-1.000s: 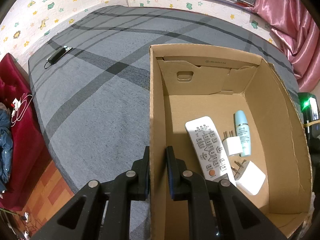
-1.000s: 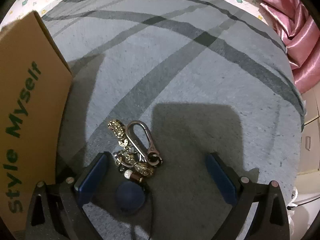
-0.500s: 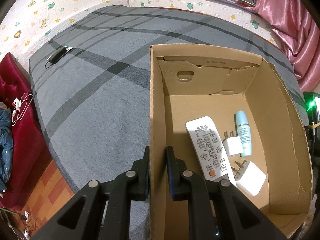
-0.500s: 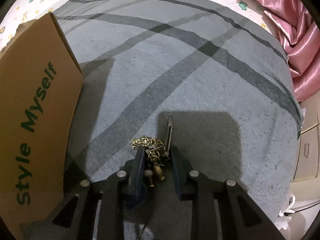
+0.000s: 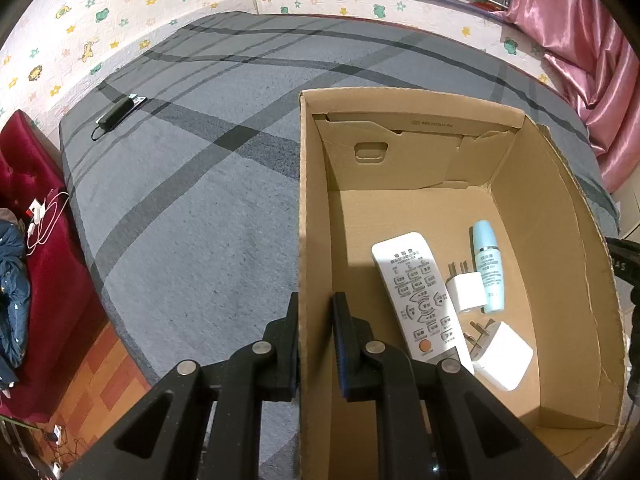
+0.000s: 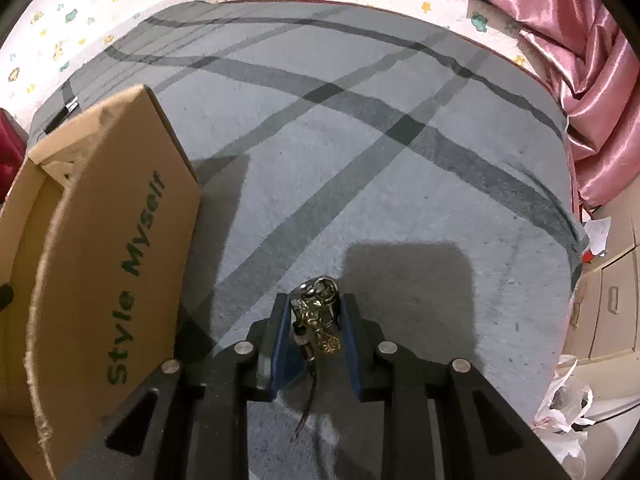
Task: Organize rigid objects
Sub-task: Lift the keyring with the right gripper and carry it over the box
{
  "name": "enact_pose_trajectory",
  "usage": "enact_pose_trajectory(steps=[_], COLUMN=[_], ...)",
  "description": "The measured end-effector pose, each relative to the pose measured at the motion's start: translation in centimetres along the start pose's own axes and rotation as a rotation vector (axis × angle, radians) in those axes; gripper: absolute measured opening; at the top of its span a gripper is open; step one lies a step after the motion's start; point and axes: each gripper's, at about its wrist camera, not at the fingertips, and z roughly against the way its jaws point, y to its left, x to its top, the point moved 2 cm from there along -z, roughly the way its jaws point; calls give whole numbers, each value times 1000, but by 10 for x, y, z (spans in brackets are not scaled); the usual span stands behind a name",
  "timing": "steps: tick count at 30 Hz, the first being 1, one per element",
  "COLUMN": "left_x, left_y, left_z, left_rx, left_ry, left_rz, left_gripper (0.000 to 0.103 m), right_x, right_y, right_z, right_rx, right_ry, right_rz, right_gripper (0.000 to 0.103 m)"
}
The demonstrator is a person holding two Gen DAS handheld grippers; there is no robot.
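Observation:
My left gripper (image 5: 316,312) is shut on the left wall of the open cardboard box (image 5: 310,208), one finger outside and one inside. On the box floor lie a white remote (image 5: 416,292), a pale blue bottle (image 5: 488,268), a small white plug (image 5: 466,290) and a larger white plug (image 5: 502,354). In the right wrist view my right gripper (image 6: 314,308) is shut on a keychain (image 6: 318,320) of brass charms and a metal carabiner, lifted off the grey striped bed cover (image 6: 360,140). The box (image 6: 116,264), printed "Style Myself", stands to its left.
A black device with a cable (image 5: 116,114) lies at the far left of the bed. A red sofa (image 5: 40,248) with white cables is left of the bed. Pink curtains (image 6: 592,60) hang at the right, with drawers (image 6: 612,296) and a plastic bag (image 6: 568,400) below.
The right gripper closed on the keychain that lay on the bed cover and raised it. The left gripper kept its hold on the box wall.

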Motion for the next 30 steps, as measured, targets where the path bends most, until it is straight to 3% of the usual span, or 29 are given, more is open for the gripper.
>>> enact_pose_trajectory(steps=[30], left_x=[0], left_y=[-3], left_z=[-1], left_rx=[18], left_ry=[2], left_rz=[-18], left_gripper=[15], right_x=[26], right_y=[30], right_z=[111], right_rx=[5], right_ry=[-157], right_rz=[37], right_gripper=[26])
